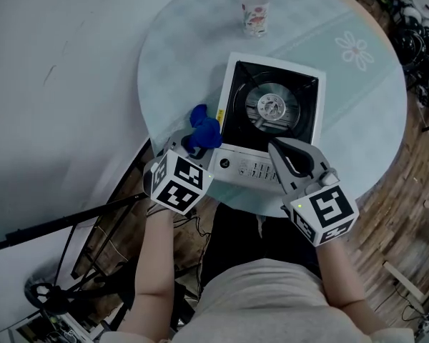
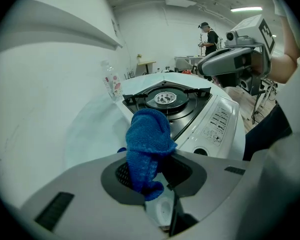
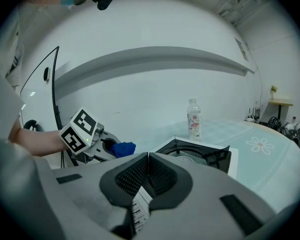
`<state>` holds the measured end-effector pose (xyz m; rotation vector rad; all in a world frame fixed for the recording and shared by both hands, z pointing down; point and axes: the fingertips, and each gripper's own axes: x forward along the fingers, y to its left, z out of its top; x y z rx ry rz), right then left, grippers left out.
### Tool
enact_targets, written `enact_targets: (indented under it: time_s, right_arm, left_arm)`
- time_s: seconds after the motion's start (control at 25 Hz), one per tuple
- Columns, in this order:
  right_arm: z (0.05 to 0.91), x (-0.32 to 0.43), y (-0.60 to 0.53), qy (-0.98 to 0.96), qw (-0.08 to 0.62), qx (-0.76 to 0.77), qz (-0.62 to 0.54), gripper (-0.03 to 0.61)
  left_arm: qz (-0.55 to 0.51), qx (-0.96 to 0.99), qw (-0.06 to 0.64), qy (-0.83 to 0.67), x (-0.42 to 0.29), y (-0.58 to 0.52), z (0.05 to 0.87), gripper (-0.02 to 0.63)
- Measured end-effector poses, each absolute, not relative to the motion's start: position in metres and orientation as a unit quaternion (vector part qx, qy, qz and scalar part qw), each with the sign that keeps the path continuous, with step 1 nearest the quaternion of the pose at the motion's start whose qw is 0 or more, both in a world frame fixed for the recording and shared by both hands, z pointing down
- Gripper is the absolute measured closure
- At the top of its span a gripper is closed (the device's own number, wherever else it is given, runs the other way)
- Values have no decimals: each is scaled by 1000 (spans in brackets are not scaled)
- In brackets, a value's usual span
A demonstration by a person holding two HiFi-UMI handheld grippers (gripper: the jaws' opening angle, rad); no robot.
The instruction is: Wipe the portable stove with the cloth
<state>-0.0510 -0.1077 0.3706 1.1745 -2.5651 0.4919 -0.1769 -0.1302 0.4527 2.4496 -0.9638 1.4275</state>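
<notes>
Beside the near left corner of the portable stove (image 1: 237,164), the left gripper (image 2: 155,171) pinches the blue cloth (image 2: 149,139) between its jaws; the right gripper (image 3: 149,174) has its jaws closed on nothing. Best to press the bunched cloth flat onto the stove and sweep steadily.

Bright, even indoor light falls from ceiling strip lights (image 2: 246,8), visible in the left gripper view. Shadows are soft and faint. Both gripper views bulge fisheye-fashion, black at the corners; the head view is sharp, curving mildly at its edges
</notes>
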Motion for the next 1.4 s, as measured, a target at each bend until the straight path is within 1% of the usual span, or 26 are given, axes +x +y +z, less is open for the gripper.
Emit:
enact_targets:
  time_s: [0.32,0.76,1.24,1.4]
  right_arm:
    - [370,-48,-96,-896,139,389,164,555]
    - [374,-36,-85,-900,143,379,162,555]
    - [376,-24,-75,-900,142,378,163,555]
    - [379,-16,-72,-896,147,385,166,555]
  left_arm:
    - [455,807,92,-365,-179,-108,449,505]
    - [434,794,98,-415,-174,-89,447,506]
    - [411,803,92,-422,-141,-71,444,505]
    - [403,809,99,-416,-127,-63,447,505]
